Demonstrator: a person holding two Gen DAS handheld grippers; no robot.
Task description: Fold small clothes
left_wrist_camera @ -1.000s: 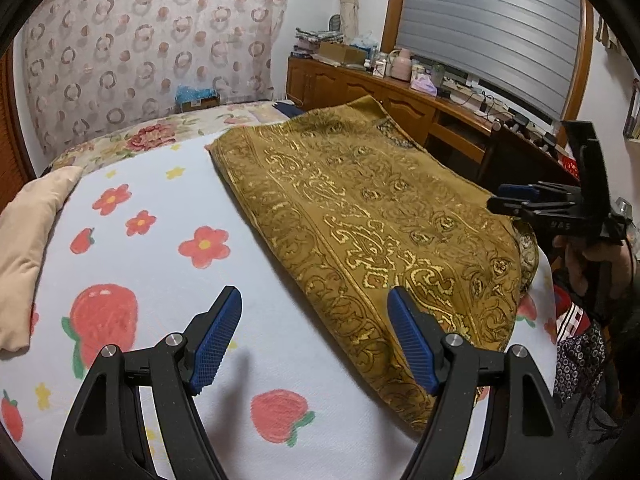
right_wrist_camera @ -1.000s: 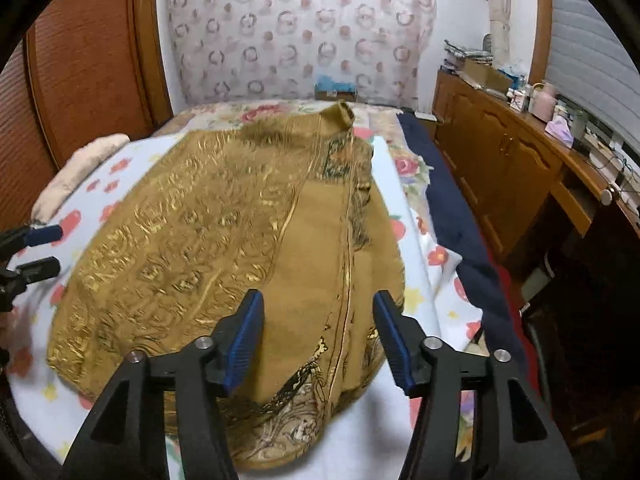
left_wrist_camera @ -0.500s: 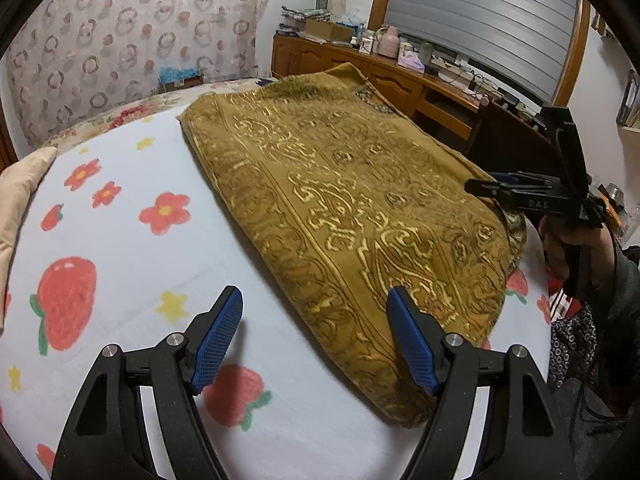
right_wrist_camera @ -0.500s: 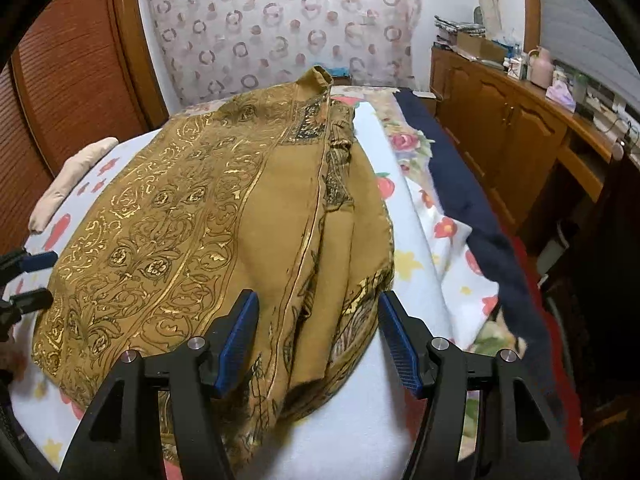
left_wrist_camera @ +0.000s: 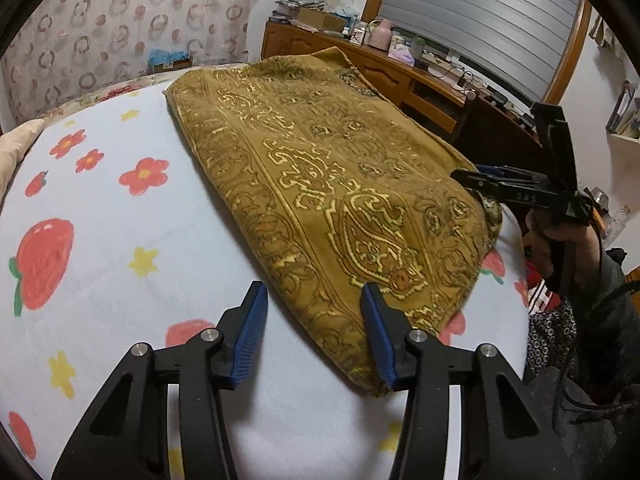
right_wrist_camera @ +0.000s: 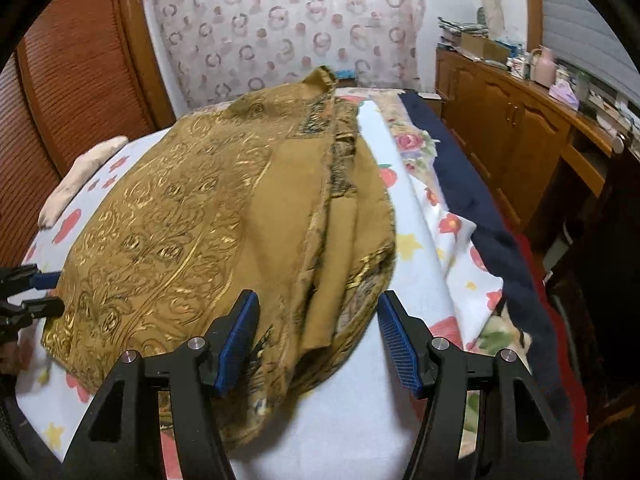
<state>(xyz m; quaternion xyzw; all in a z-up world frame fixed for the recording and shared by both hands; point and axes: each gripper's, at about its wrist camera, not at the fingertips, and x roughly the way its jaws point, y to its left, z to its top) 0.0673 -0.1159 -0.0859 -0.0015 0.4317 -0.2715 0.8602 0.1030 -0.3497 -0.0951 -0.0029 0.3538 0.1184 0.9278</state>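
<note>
Left claw [left_wrist_camera: 312, 332] closing (contact unclear)

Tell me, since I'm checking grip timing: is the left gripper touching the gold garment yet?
Cannot tell. In the left wrist view the closing left gripper has its right pad overlapping the gold garment edge, but contact or gap isn't plain.

A home bedroom: bed with fruit-print sheet [left_wrist_camera: 168, 216], wooden cabinets [right_wrist_camera: 516, 128], patterned curtain [right_wrist_camera: 280, 28]

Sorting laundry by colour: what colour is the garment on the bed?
Mustard-brown garment with gold scroll pattern; clearest in left wrist view.
</note>
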